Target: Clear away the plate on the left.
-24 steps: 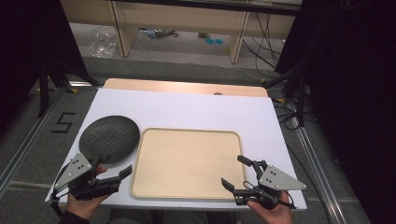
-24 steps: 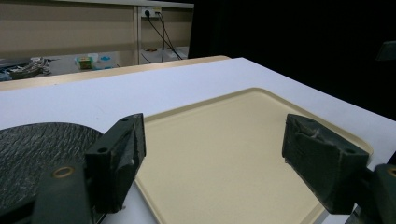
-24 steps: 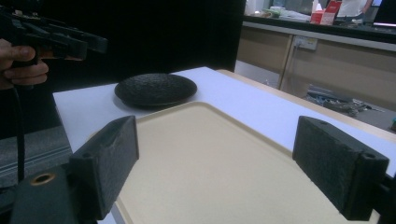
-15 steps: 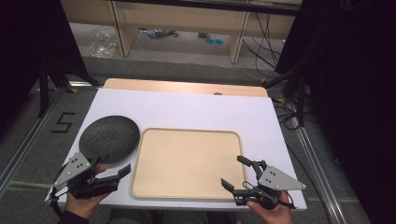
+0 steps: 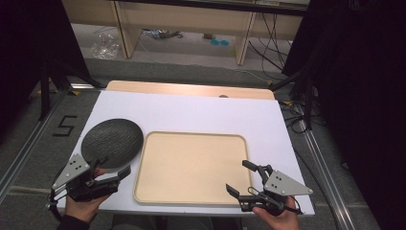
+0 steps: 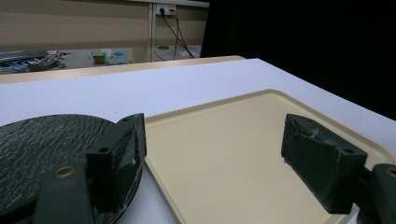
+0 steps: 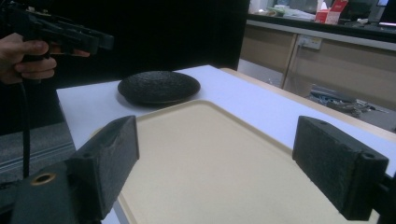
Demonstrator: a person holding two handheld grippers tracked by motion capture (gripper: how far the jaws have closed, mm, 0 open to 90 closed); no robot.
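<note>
Plate (image 5: 112, 142): dark, round, set on the white worktop (image 5: 191, 112), just beside the tray's left edge.
Tray (image 5: 191, 165): beige, bare.
Left tongs (image 5: 114, 171): jaws spread wide, nothing gripped, held over the plate's near rim.
Right tongs (image 5: 243, 178): jaws spread wide, nothing gripped, held at the tray's near right corner.

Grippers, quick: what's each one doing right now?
Left gripper: open, holding nothing, beside the dark plate.
Right gripper: open, holding nothing.
</note>
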